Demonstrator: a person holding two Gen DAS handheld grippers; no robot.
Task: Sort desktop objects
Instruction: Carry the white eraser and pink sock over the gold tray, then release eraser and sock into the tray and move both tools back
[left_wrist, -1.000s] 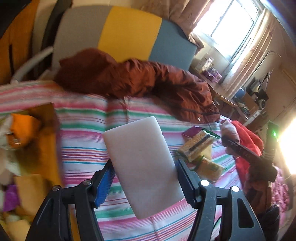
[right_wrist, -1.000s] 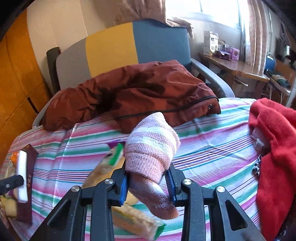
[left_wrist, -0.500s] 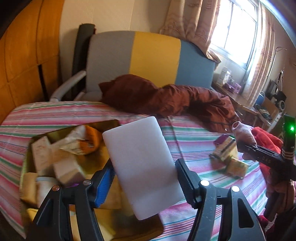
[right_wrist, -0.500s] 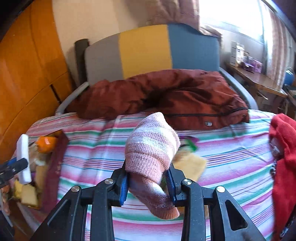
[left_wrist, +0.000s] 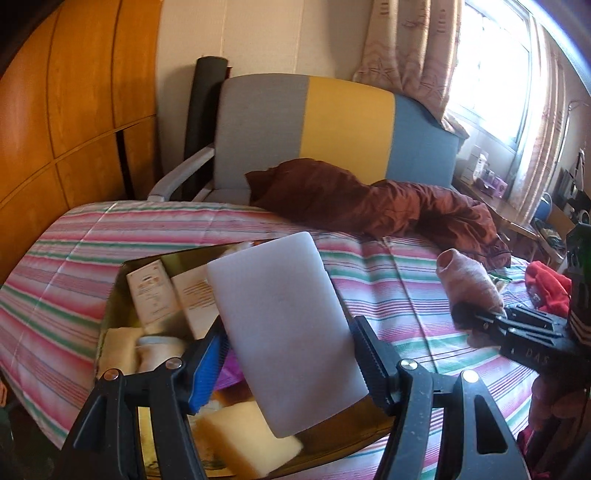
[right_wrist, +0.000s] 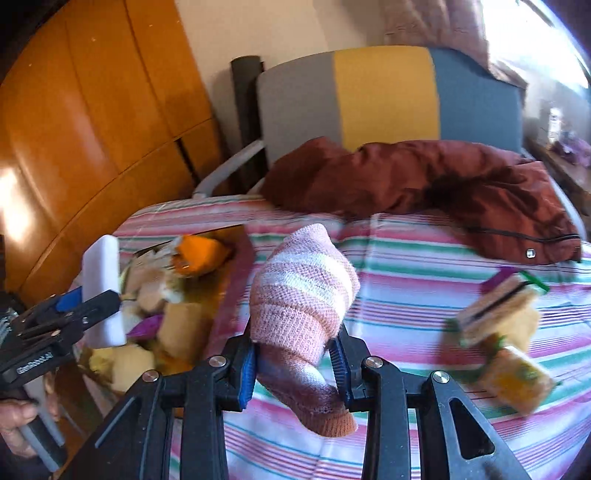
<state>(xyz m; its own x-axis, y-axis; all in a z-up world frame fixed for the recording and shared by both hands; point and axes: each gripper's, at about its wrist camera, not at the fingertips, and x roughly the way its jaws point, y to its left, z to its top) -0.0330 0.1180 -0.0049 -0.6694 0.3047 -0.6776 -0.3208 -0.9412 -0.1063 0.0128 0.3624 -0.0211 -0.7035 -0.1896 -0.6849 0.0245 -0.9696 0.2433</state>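
Your left tongs (left_wrist: 288, 354) clamp a white foam block (left_wrist: 284, 328) at lower centre, poised over the crowded tin box (left_wrist: 110, 314) on the striped bed (left_wrist: 388, 266). Your right tongs (right_wrist: 295, 363) pinch a pink striped sock (right_wrist: 301, 299) at centre frame, beside the box. Risk: the block, dropped onto the heaped contents, could tip out, and the sock's limp tail may snag the rim.
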